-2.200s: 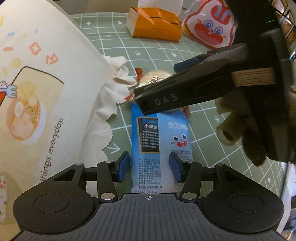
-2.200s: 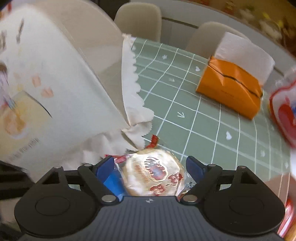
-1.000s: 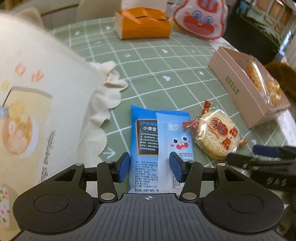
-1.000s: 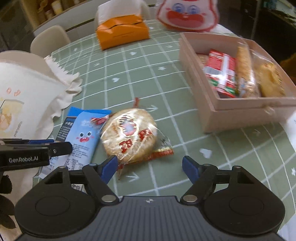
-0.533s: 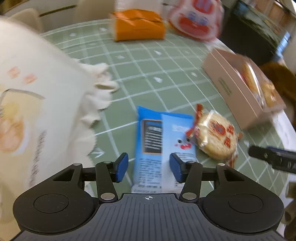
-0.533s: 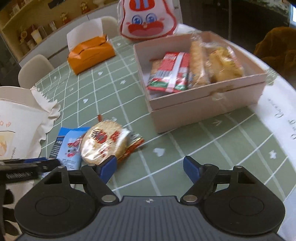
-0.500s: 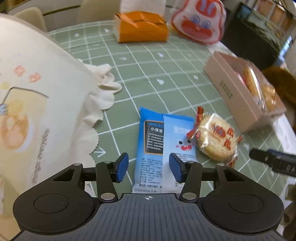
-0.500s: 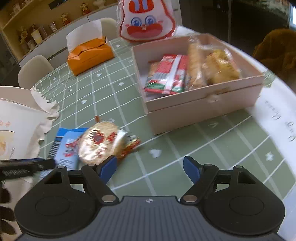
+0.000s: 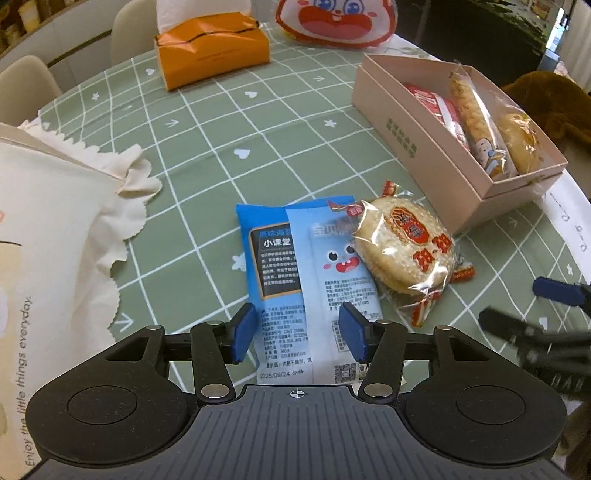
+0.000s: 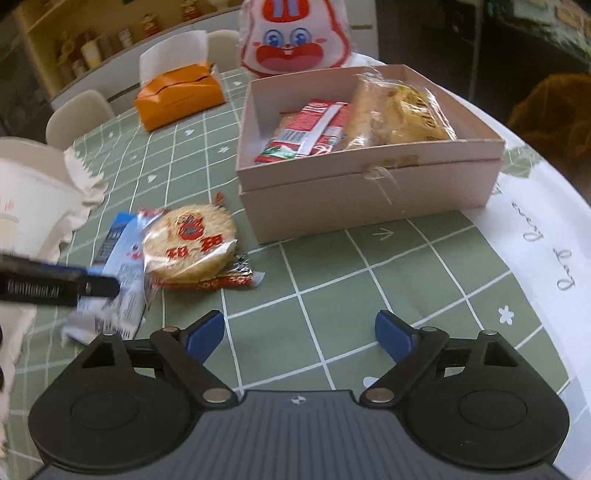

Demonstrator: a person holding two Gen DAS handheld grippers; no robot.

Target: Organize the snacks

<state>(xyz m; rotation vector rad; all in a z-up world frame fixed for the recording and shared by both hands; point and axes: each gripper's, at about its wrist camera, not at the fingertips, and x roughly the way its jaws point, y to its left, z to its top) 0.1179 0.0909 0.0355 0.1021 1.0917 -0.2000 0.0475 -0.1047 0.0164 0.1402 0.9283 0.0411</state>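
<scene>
A blue snack packet (image 9: 295, 273) lies flat on the green checked tablecloth, and my open left gripper (image 9: 299, 332) straddles its near end without closing on it. A round rice cracker in clear wrap (image 9: 406, 251) rests against the packet's right side; it also shows in the right wrist view (image 10: 190, 245). My right gripper (image 10: 299, 334) is open and empty, hovering over bare cloth in front of the pink box (image 10: 369, 195). The box holds a red packet (image 10: 306, 133) and yellow pastries (image 10: 402, 114).
A cream tote bag (image 9: 48, 251) lies at the left. An orange tissue box (image 9: 210, 48) and a rabbit-face bag (image 9: 336, 22) stand at the far side. A white cloth edge (image 10: 535, 229) rims the table at right. Chairs stand behind the table.
My right gripper let go of the rice cracker, left it beside the blue packet and pulled back to the right. My left gripper stayed open over the blue packet.
</scene>
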